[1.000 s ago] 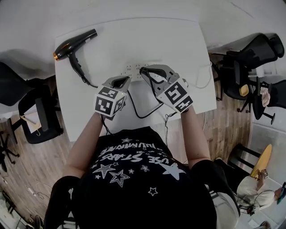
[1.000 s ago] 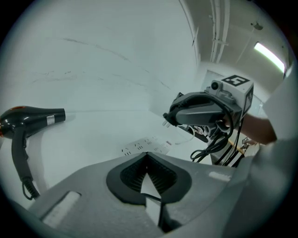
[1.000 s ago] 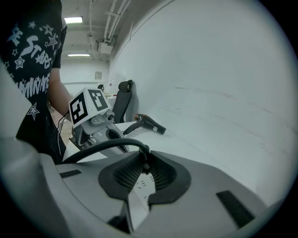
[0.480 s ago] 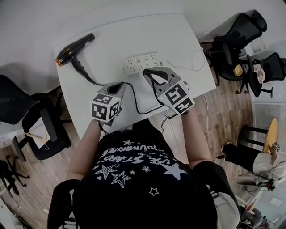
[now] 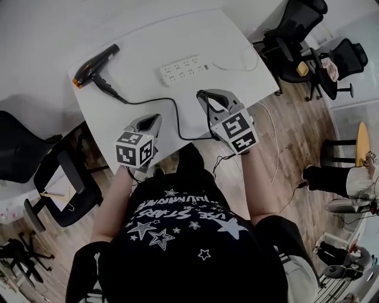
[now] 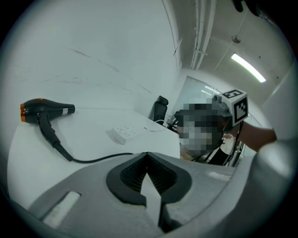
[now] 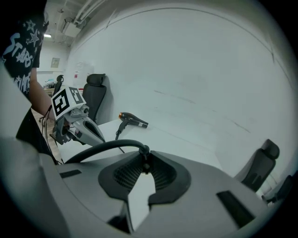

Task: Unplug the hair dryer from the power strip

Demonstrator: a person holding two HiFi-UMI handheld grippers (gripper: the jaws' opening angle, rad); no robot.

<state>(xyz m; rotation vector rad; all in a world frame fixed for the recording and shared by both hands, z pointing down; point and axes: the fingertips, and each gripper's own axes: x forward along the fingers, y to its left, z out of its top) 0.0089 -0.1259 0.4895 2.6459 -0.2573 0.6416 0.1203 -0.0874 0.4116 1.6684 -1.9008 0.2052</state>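
Head view: a black hair dryer with an orange end (image 5: 95, 65) lies at 10 o'clock on the white surface (image 5: 237, 53). A white plastic power strip (image 5: 185, 68) lies at 12 o'clock, well apart from it.

Left gripper view: the left hand-held gripper (image 6: 147, 157) has its 2 jaws together.

Right gripper view: the right hand-held gripper (image 7: 144, 162) is clamped on the dryer's black plug (image 7: 145, 150), and the black cord (image 7: 102, 145) arcs toward 9 o'clock.

plug (image 7: 145, 151) mostly hidden between jaws, chair (image 5: 296, 18) edge-cropped

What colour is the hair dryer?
Black with an orange end; hair dryer clearest in left gripper view.
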